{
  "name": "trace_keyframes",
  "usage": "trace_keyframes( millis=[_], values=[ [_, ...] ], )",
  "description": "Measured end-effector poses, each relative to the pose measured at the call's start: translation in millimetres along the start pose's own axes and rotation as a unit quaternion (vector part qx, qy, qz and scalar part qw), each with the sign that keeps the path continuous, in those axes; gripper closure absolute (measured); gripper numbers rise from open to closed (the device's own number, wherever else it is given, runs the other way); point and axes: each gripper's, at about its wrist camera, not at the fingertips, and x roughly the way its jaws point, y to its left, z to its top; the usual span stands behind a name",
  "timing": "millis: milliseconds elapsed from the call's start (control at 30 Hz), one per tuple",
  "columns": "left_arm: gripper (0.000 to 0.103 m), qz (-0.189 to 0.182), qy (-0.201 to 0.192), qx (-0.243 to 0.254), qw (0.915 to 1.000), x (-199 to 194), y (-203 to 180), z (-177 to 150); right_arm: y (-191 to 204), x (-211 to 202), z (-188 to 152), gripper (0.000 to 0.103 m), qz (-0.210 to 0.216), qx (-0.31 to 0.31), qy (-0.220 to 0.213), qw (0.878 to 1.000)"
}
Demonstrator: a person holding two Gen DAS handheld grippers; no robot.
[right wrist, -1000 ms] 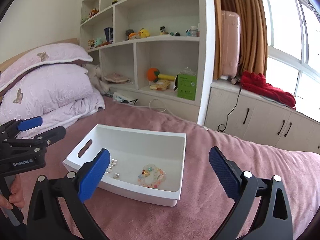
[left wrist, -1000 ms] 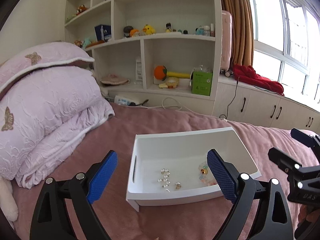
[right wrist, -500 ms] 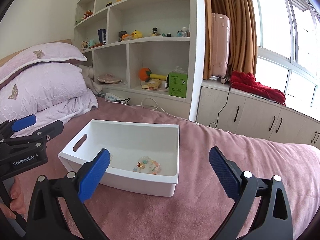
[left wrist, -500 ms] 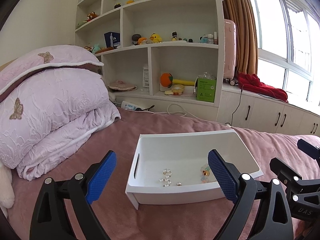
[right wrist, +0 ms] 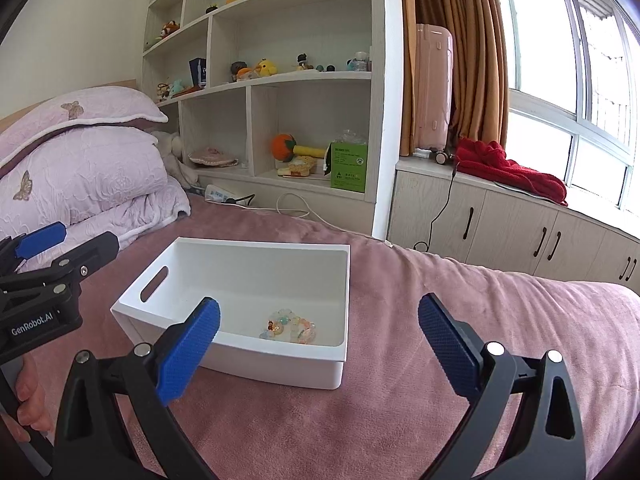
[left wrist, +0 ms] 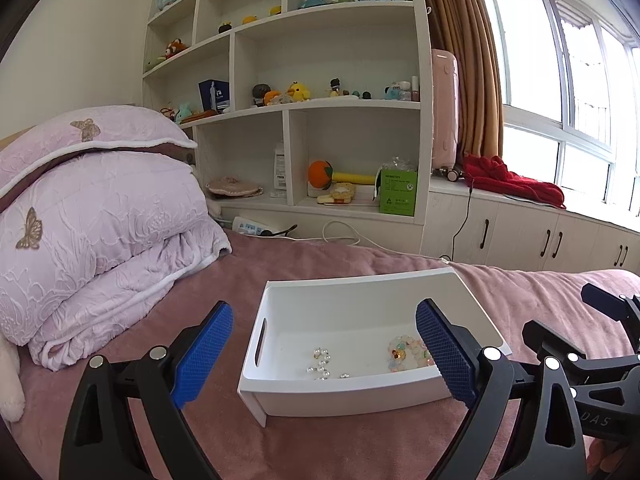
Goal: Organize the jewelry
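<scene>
A white bin with a handle slot sits on the pink bedspread; it also shows in the right wrist view. Inside lie a pearl bead strand and a colourful bead bracelet, the bracelet also in the right wrist view. My left gripper is open and empty, held above the bin's near side. My right gripper is open and empty, near the bin's right front corner. Each gripper shows at the edge of the other's view.
Folded lilac quilts are stacked at the left. A white shelf unit with toys stands behind the bed. A power strip and cable lie at the bed's far edge. Cabinets and a red garment sit under the window.
Both grippers have risen and pulled back from the bin, which now sits lower and smaller in both views. Both stay open. The jewelry has not moved.
</scene>
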Motion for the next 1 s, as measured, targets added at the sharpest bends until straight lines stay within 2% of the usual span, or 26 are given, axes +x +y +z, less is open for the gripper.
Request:
trace_keyframes(
  millis=[300, 600, 1000],
  values=[
    [0.009, 0.004, 0.003, 0.001, 1.0, -2, -1, 0, 2, 4, 1, 0.005, 0.006, -0.015, 0.006, 1.0],
    [0.009, -0.018, 0.014, 0.004, 0.9997, 0, -4, -2, 2, 6, 1, 0.005, 0.012, -0.027, 0.013, 0.999],
    [0.009, -0.026, 0.023, 0.016, 0.9993, 7, -9, 5, 8, 12, 17, 0.005, 0.027, -0.051, 0.022, 0.998]
  ],
)
